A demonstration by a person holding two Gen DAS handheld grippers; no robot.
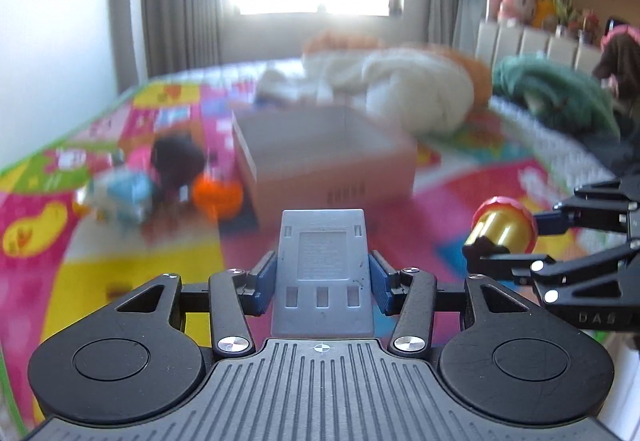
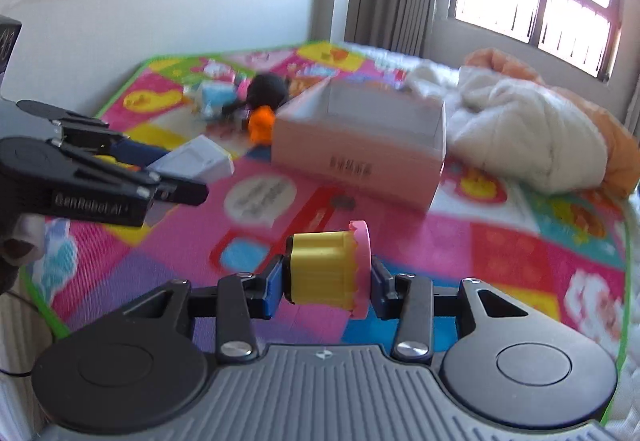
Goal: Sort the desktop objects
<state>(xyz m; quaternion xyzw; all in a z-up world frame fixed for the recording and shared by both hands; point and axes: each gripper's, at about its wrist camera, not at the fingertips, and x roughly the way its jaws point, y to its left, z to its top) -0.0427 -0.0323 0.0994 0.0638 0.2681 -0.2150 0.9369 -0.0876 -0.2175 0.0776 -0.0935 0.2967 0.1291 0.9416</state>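
Note:
My left gripper (image 1: 322,281) is shut on a flat grey plastic device (image 1: 323,269), held above the colourful play mat; it also shows in the right wrist view (image 2: 196,161). My right gripper (image 2: 326,279) is shut on a yellow toy cupcake with a pink top (image 2: 326,267), seen at the right of the left wrist view (image 1: 502,227). An open pink cardboard box (image 1: 320,149) stands ahead of both grippers, also in the right wrist view (image 2: 360,145). Left of it lie an orange toy (image 1: 216,195), a black round toy (image 1: 176,159) and a light blue toy (image 1: 124,195).
A white and orange blanket (image 2: 532,129) lies bunched right of the box. A green blanket (image 1: 556,89) and a dark plush toy (image 1: 620,65) are at the far right. A wall (image 2: 200,1) borders the mat on the left; curtains and a bright window are behind.

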